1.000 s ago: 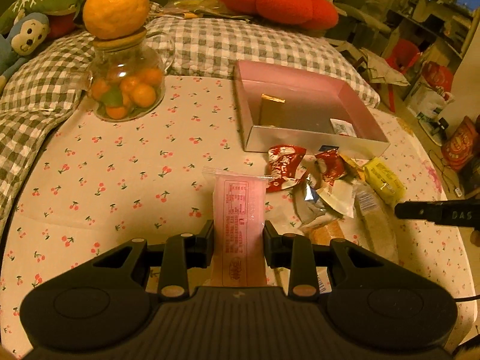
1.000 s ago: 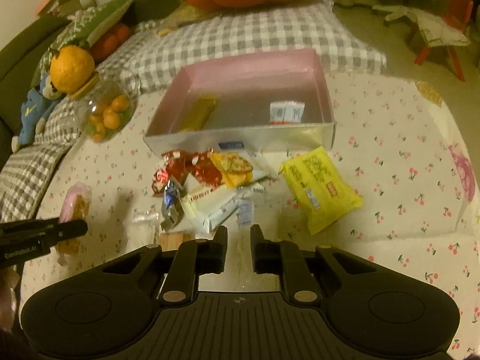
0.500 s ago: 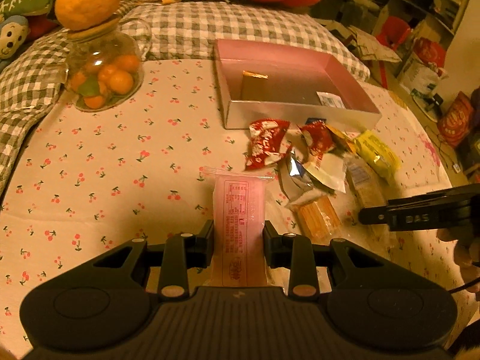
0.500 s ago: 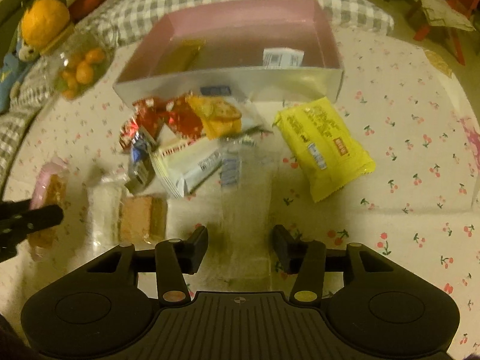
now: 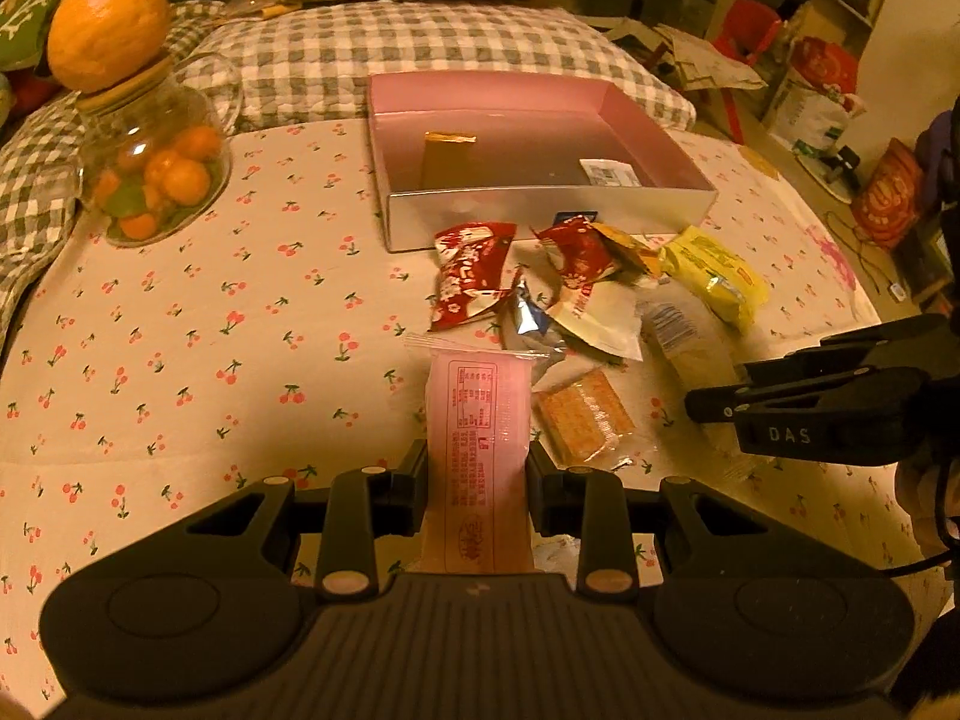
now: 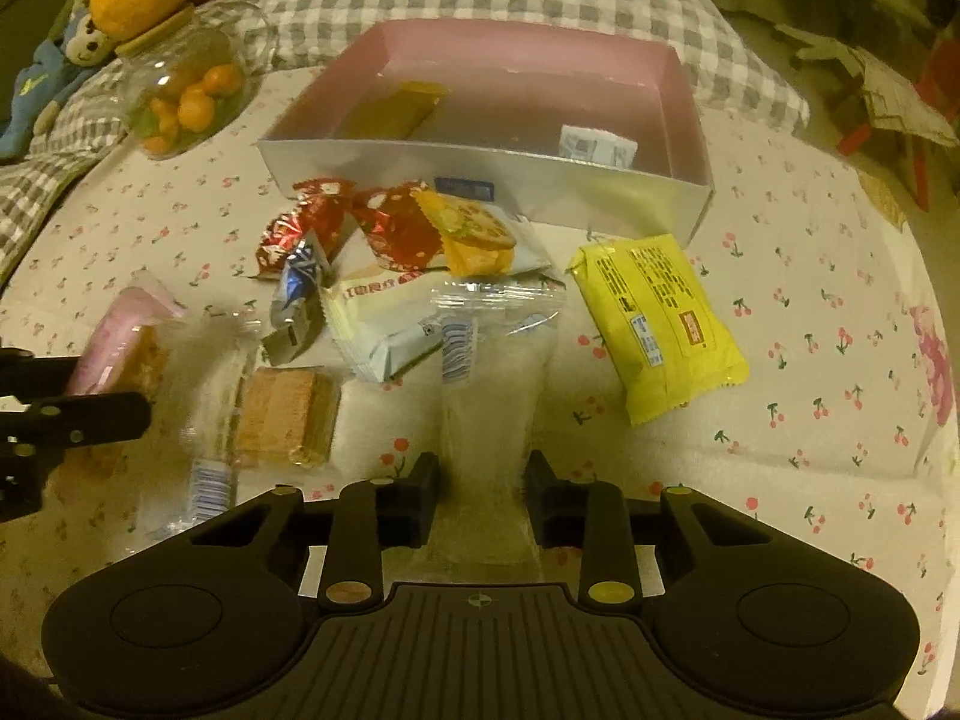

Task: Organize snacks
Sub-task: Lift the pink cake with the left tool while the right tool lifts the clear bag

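Observation:
My left gripper [image 5: 478,471] is shut on a pink snack packet [image 5: 480,438] and holds it above the cherry-print cloth, short of the snack pile. My right gripper [image 6: 483,483] is open, its fingers on either side of a clear-wrapped pale snack [image 6: 489,372] that lies on the cloth. The pink box [image 5: 600,204] stands beyond the pile with a gold bar [image 5: 447,159] and a small white packet [image 5: 609,173] inside. The pile holds red packets [image 5: 471,273], a yellow packet [image 6: 657,324], a white packet [image 6: 390,324] and a biscuit pack [image 6: 282,414].
A glass jar of small oranges [image 5: 150,180] with a large orange [image 5: 108,24] on its lid stands at the far left. A checked cushion [image 5: 420,66] lies behind the box. The right gripper shows at the right edge of the left wrist view [image 5: 840,402].
The right gripper has opened and moved forward over the clear-wrapped snack, which now lies between its fingers. The left gripper has carried the pink packet closer to the pile and box.

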Motion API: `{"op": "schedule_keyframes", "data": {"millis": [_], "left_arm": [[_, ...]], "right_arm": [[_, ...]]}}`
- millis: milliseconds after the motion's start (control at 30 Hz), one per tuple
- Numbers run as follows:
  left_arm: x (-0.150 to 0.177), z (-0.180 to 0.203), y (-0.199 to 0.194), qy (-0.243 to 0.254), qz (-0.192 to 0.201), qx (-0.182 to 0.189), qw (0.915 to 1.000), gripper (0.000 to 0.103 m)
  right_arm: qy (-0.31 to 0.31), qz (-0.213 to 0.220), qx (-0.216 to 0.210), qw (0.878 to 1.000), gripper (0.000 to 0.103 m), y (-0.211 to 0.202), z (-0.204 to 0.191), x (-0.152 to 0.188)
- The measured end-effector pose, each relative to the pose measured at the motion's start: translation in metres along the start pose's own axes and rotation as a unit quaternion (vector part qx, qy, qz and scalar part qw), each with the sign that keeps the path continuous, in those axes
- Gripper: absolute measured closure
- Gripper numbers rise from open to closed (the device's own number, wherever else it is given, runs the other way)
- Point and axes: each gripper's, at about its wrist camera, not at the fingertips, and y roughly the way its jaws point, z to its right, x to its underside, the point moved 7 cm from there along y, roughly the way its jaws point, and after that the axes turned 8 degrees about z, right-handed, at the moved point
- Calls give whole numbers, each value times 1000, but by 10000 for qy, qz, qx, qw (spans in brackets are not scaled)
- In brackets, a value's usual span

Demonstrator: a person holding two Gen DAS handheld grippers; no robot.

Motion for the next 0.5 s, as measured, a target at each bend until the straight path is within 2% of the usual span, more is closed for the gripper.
{"op": "schedule_keyframes", "data": {"millis": [500], "left_arm": [[-1, 13, 3, 193, -9, -6, 9998, 74]], "right_arm": [[107, 362, -214, 9991, 82, -29, 1, -14]]}}
